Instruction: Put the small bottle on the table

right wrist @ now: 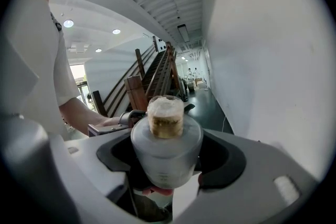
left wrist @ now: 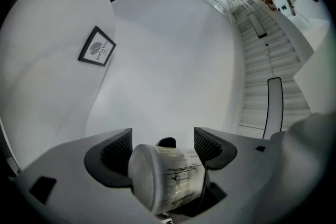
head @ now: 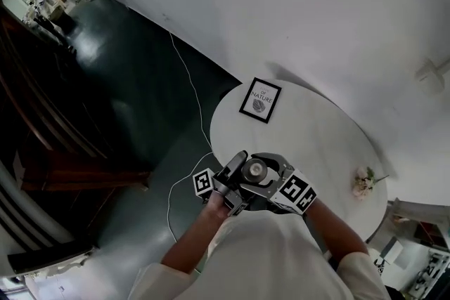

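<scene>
The left claw point(left wrist: 163, 139) stands narrow, its two ribbed pads point(left wrist: 118, 150) set against either side of the small bottle point(left wrist: 165, 176), which fills the gap between them. The right claw point(right wrist: 167, 150) is likewise closed round the same bottle, with the white body seated deep between its dark jaws. In the head view the two claws meet at lower centre of the frame. There the bottle is held in the air at the near rim of the round white desk point(head: 316, 126), not resting on it.

The left gripper view shows one flat white end of the bottle turned toward the lens and a printed label point(left wrist: 181, 176) running along its side; the print is too blurred to read. The right gripper view shows the other end: a short translucent cap point(right wrist: 166, 115), whitish on top with something amber-yellow lower down. The body is opaque, so its contents cannot be seen. This view also catches a hand point(right wrist: 107, 122) behind the bottle at centre left, and a staircase point(right wrist: 157, 73) rising further back.

Only the head view takes in the whole desk, with a framed print point(head: 260, 100) at its far left edge and a flower sprig point(head: 364, 183) near its right edge, well apart from the claws. A thin cable point(head: 188, 77) trails over the dark floor point(head: 133, 81) at upper left.
</scene>
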Motion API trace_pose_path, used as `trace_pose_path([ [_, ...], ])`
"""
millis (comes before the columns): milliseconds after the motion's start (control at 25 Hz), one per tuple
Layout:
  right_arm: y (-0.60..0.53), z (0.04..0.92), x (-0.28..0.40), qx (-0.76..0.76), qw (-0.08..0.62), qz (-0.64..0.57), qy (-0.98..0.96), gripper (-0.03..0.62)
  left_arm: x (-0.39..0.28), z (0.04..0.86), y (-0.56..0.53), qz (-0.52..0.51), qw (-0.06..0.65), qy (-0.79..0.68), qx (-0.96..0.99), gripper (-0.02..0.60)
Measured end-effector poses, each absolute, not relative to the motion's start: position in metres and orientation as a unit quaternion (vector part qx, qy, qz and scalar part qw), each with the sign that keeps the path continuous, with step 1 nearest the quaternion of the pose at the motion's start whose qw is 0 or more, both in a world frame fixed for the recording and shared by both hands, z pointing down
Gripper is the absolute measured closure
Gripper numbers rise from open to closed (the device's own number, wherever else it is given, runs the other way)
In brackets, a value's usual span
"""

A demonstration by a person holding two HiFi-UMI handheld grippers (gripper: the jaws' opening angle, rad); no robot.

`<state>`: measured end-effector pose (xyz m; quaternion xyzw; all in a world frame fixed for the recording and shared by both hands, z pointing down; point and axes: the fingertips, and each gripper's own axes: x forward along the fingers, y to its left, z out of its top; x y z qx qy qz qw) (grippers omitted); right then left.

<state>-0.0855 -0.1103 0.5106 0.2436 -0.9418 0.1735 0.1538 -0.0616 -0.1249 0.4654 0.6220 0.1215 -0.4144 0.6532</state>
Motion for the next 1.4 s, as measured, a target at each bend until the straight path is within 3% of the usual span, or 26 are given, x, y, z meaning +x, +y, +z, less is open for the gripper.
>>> trace_pose_path([
  [520,-0.159,0.534,-0.103,0.312,0.152,0.205,-0.915,0.247,-0.063,0.564,-0.191,-0.259,0.799,-0.002,0.544,0.222],
  [1400,-0.208,0.598,-0.05,0.315,0.179,0.244,-0.899,0.247,-0.066,0.617,-0.231,-0.242,0.786,-0.09,0.562,0.225],
])
